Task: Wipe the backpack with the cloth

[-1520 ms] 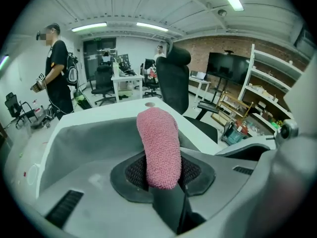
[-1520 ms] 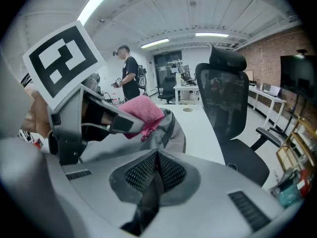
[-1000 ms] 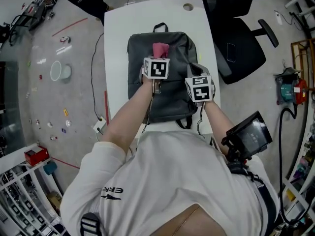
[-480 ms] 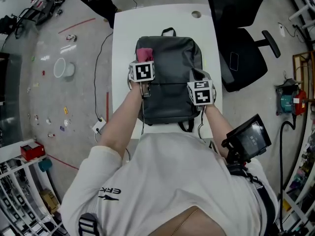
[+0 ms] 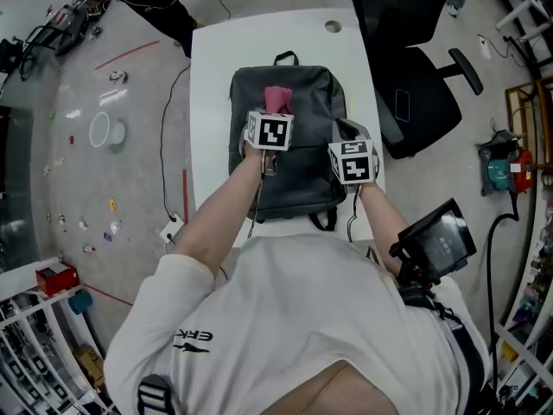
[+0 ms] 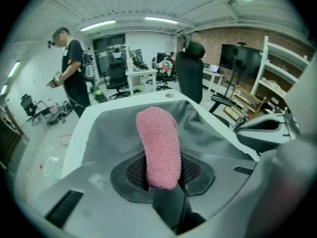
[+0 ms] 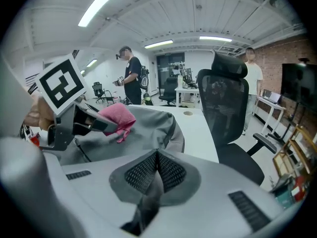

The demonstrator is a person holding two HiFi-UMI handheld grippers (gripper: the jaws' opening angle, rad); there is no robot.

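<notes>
Left gripper [image 6: 162, 171] clamps the pink cloth [image 6: 158, 140] over the grey backpack's [image 5: 302, 175] upper panel (backpack lying on the white table [image 5: 214, 67]); right gripper [image 7: 157, 165], jaws pressed together, sits at its right edge.

White rect. table [image 5: 212, 50], long side running away from the head camera, w/ one round cable hole [image 5: 333, 27] near the far edge, right of centre. Directly on it a dark grey backpack [image 5: 302, 102], lying flat approx. in the middle, top handle [image 5: 285, 57] toward the far edge, apart from the hole. Bare white top visible at far end & along left side; on right side bag close to table edge, near end hidden by arms & body.
</notes>
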